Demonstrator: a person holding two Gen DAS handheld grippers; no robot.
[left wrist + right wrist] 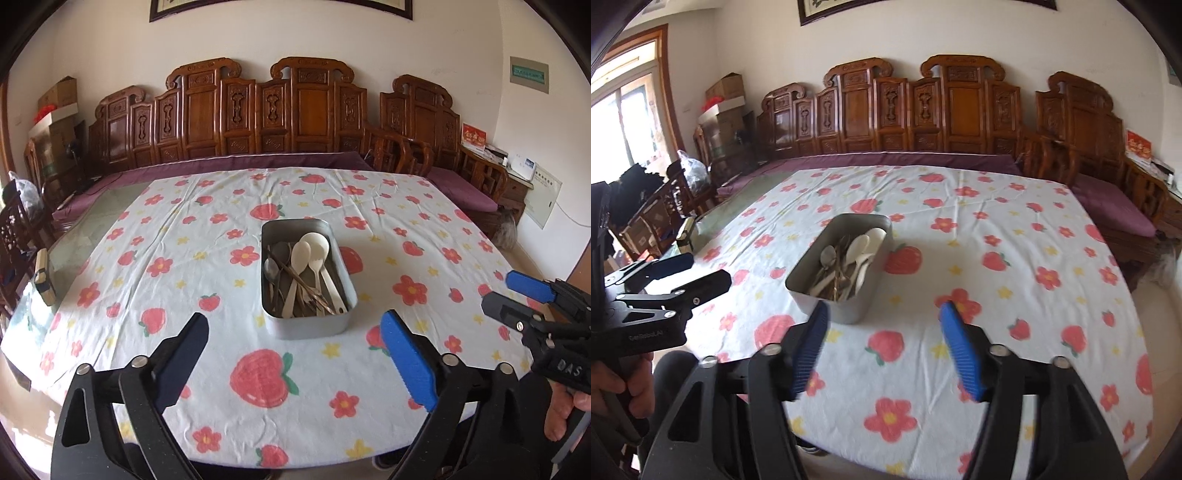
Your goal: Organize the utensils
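The metal tin [306, 325] of utensils [306, 273] sits beyond both empty, wide-open grippers, left gripper [295, 332] and right gripper [882, 314].

The right gripper [502, 291] body, seen from the left wrist view, bears raised letters "DAS". The left gripper [701, 271] body, seen from the right wrist view, carries small print, roughly "GenRobot.AI". The wall signs are unreadable.

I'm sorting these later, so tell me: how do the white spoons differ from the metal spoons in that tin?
The white spoons are matte and pale with broad bowls; the metal spoons are grey and shiny, with thinner handles. The white spoons lie on the right side of the metal tin, the metal spoons on the left. Both kinds lie lengthwise, bowls pointing away from the grippers, mixed with other thin utensils.
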